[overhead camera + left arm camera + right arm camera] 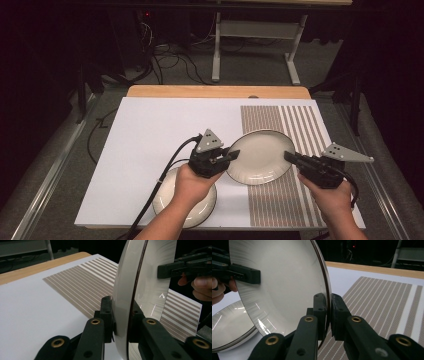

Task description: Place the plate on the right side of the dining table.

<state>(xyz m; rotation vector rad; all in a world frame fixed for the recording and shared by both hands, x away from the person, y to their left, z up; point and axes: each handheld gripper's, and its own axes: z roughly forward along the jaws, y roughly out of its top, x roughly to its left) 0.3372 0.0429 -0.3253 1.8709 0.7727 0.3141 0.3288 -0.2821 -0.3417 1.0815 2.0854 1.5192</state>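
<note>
A cream plate with a dark rim [261,156] hangs above the striped placemat [300,125], held from both sides. My left gripper [233,155] is shut on its left rim; in the left gripper view the plate [130,290] stands edge-on between the jaws. My right gripper [290,157] is shut on the right rim, and the right gripper view has the plate's inside [284,282] facing the camera. A second cream plate [170,197] lies flat on the white board under my left hand, its edge also at the lower left [227,325].
The white board [160,125] covers most of the wooden table [215,91]. The striped placemat [387,302] takes up the board's right part. Beyond the table are a desk frame [255,35] and loose cables on the floor [170,60].
</note>
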